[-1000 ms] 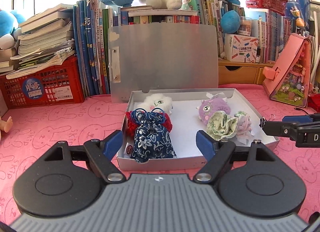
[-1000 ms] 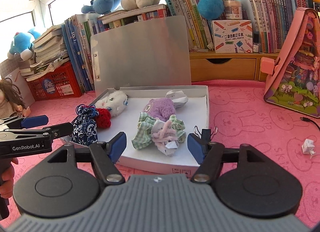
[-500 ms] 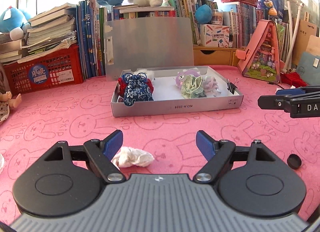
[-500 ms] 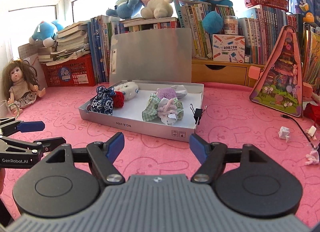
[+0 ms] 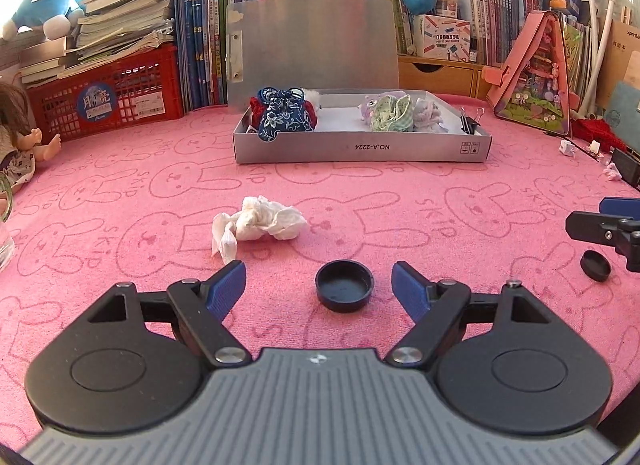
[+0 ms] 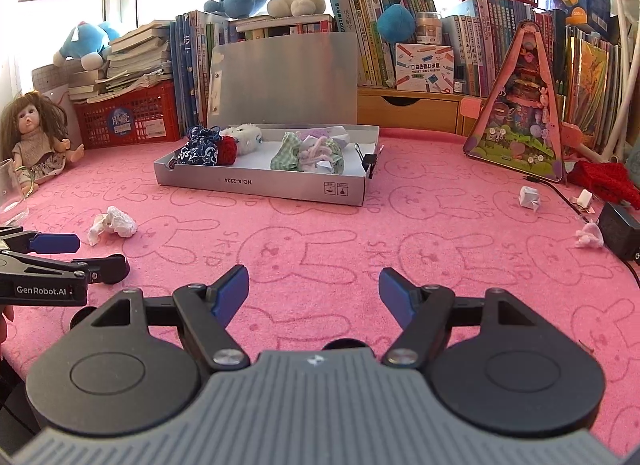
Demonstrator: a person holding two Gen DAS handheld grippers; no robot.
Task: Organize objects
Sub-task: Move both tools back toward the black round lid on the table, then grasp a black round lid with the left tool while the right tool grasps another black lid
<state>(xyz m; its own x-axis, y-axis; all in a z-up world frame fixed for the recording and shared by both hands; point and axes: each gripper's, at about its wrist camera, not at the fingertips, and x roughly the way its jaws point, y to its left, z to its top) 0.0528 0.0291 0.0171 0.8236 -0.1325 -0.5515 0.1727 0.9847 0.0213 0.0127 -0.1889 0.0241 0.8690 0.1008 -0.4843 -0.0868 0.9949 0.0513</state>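
A cardboard box (image 5: 360,149) sits mid-table on the mat (image 5: 440,201), lid (image 5: 312,45) upright behind it against the books (image 5: 200,45). Inside, a drawstring pouch (image 5: 285,119) lies left, a fabric bundle (image 5: 392,113) right. A binder clip (image 5: 470,123) grips its right wall. Before the box lies a crumpled tissue (image 5: 256,225), and nearer, right of it, a cap (image 5: 344,291). A doll (image 6: 34,133) sits far left.

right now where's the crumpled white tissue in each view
Left wrist view: the crumpled white tissue lies on the pink mat left of centre, just ahead of the left tool and left of the black cap.
Right wrist view: the tissue is at the left, just beyond the left tool's fingers.
Shared landmark: the grey box marked NO.A-2224, behind the tissue in both.
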